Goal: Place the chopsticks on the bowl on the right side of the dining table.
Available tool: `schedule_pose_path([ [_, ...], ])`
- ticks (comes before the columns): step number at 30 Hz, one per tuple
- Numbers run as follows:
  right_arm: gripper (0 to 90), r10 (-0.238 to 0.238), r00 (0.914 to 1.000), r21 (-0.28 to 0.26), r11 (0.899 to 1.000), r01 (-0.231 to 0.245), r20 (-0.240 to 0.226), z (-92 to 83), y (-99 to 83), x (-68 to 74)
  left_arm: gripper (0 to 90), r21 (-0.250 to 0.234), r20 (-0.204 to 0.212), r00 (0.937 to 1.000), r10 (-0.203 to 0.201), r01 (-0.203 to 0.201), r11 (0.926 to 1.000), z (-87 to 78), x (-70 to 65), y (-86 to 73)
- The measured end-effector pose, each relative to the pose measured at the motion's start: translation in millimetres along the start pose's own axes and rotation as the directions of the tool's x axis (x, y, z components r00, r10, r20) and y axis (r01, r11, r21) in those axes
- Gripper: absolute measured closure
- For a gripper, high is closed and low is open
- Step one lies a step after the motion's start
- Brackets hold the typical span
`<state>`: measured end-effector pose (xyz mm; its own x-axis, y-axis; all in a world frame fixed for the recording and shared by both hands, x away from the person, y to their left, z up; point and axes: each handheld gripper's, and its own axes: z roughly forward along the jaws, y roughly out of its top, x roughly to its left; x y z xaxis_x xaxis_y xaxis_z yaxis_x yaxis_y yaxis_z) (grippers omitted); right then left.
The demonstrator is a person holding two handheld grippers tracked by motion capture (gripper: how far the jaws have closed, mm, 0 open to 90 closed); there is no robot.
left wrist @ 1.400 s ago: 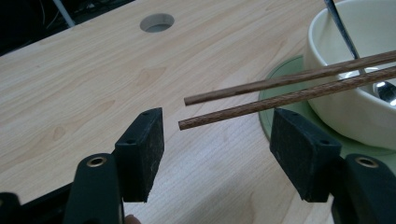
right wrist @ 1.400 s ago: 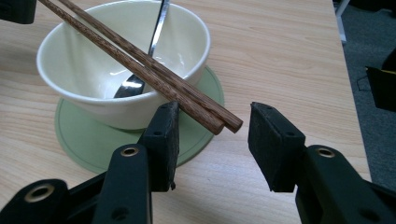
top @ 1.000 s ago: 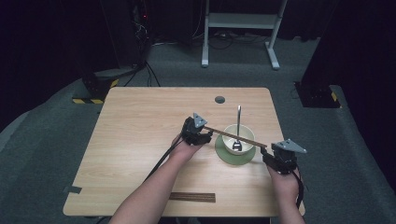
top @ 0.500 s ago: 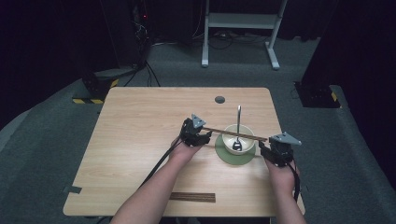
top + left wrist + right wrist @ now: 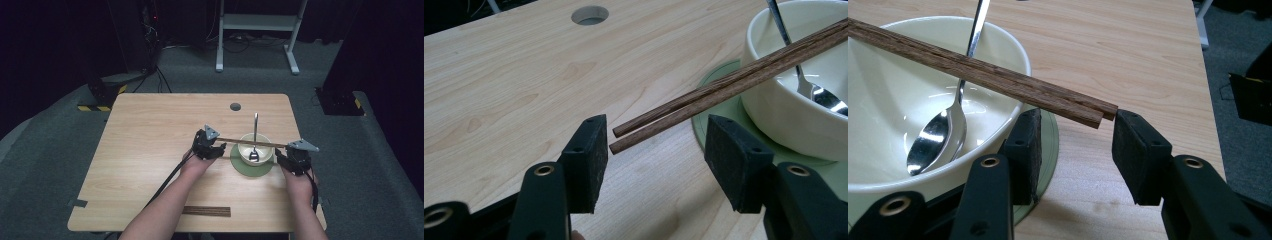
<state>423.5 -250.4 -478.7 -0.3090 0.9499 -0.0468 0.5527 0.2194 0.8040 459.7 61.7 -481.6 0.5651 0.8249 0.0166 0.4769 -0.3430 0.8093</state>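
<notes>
A pair of brown wooden chopsticks [image 5: 252,143] lies across the rim of a cream bowl [image 5: 242,149] on a round green saucer [image 5: 250,169]. A metal spoon [image 5: 255,130] rests in the bowl, its handle leaning over the far rim. My left gripper [image 5: 216,142] is at the chopsticks' left ends. Its jaws have just been closing, and the ends [image 5: 724,85] sit between its pads [image 5: 656,150] untouched, so it is open. My right gripper [image 5: 286,150] is open at the right ends [image 5: 998,75], which reach in close by its right pad [image 5: 1078,145].
A dark wooden strip [image 5: 206,211] lies near the table's front edge. A round hole [image 5: 235,106] is in the tabletop behind the bowl. The left gripper's cable [image 5: 167,182] trails back along the forearm. The table's right edge is close to my right hand.
My right gripper has moved up and left to the chopsticks' right ends. My left gripper has stayed at the left ends.
</notes>
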Motion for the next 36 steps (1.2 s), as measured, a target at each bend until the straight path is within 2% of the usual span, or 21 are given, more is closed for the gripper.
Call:
schedule_pose_path([
  [7, 51.3, -0.009, 1.0, -0.017, 1.0, 0.009, 0.0, -1.5, 0.6, -3.2, 43.3, -0.014, 0.011, 0.9999, -0.009, 0.009, 0.9999, -3.8, -1.5, -2.4],
  [10, 50.0, -0.002, 0.9999, -0.009, 1.0, 0.002, -0.013, -0.8, 0.2, -4.3, 43.5, -0.018, 0.017, 0.9998, -0.009, 0.01, 0.9998, -5.5, -2.3, -2.7],
  [13, 49.1, -0.015, 0.9995, -0.012, 1.0, 0.015, -0.029, -0.4, 0.3, -3.1, 43.9, -0.021, 0.023, 0.9997, -0.009, 0.01, 0.9997, -7.1, -3.9, -2.8],
  [25, 51.3, -0.032, 0.9993, -0.015, 0.999, 0.032, -0.017, -4.3, 0.3, 0.9, 44.4, -0.029, 0.037, 0.9993, -0.009, 0.01, 0.9995, -14.7, -3.7, -8.3],
  [31, 51.7, -0.03, 0.9995, -0.014, 0.999, 0.03, -0.013, -4.7, 0.1, 0.4, 43.6, -0.042, 0.01, 0.9997, -0.021, 0.021, 0.9989, -20.7, 3.5, -13.0],
  [32, 51.9, -0.023, 0.9997, -0.013, 1.0, 0.023, -0.013, -5.1, 0.1, 0.7, 44.4, -0.041, 0.01, 0.9998, -0.02, 0.02, 0.9989, -22.1, 4.9, -14.4],
  [36, 53.0, -0.021, 0.9997, -0.022, 1.0, 0.021, -0.008, -5.5, -0.2, 1.5, 57.3, -0.053, 0.012, 0.9998, -0.015, 0.016, 0.9985, -26.4, 6.9, -21.2],
])
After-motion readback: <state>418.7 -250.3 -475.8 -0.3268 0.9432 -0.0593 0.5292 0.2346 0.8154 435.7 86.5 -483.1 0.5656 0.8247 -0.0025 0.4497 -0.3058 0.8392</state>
